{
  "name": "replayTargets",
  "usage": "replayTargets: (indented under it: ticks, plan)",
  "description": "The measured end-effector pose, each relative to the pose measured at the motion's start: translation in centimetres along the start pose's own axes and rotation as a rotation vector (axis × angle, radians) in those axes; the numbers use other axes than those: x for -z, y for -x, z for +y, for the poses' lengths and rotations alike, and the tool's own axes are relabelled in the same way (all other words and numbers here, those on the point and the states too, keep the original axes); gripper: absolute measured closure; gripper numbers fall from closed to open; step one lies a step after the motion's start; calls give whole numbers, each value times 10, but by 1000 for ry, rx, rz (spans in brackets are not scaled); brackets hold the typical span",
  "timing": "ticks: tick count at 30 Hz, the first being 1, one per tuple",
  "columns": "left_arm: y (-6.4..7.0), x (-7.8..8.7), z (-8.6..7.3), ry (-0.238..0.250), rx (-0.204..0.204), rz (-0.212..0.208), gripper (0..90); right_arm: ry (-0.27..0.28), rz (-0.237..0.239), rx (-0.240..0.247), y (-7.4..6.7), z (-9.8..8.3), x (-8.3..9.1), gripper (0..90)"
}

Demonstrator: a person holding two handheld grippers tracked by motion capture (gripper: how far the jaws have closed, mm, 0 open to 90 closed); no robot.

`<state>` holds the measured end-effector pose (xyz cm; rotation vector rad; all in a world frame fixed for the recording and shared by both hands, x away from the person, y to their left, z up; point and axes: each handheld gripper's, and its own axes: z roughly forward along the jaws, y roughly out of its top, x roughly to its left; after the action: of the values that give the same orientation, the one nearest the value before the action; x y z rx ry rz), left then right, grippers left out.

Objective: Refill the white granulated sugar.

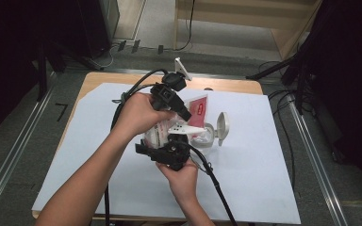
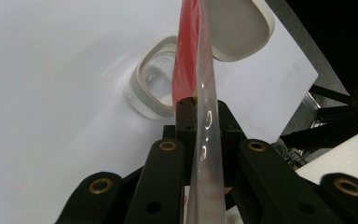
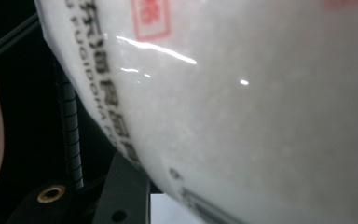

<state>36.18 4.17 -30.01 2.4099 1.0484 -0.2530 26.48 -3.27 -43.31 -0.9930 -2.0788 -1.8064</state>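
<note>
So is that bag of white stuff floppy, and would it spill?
Probably floppy: the plastic bag needs both the left gripper and the right gripper to hold it, and its thin top edge bends between the left jaws. It looks fairly heavy, bulging with white grains. Its glossy film may be slippery. Tilted over the open jar, it could spill.

One bag (image 1: 195,110), one jar (image 1: 206,136)
</note>
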Motion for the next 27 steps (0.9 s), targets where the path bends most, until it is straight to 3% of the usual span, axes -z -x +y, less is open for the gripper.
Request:
replayTargets:
  ticks: [3,6,8,12,17,27]
  plan:
    - [2,1,1,7,8,5,859,-5,-17,15,0,1,0,634]
    - [4,1,1,17,25,43,880,-15,-104,82,-5,1,0,578]
    - [7,-1,1,8,36,77,881,-30,-152,101,-9,1,-3,608]
    - [9,-2,1,7,34,80,878,-27,-157,89,-10,0,-2,618]
    - [10,-3,1,-7,-1,68,849,-26,-119,61,-9,-1,-2,628]
    - [7,1,-1,-2,-13,10,817,-20,-121,84,-12,-2,1,633]
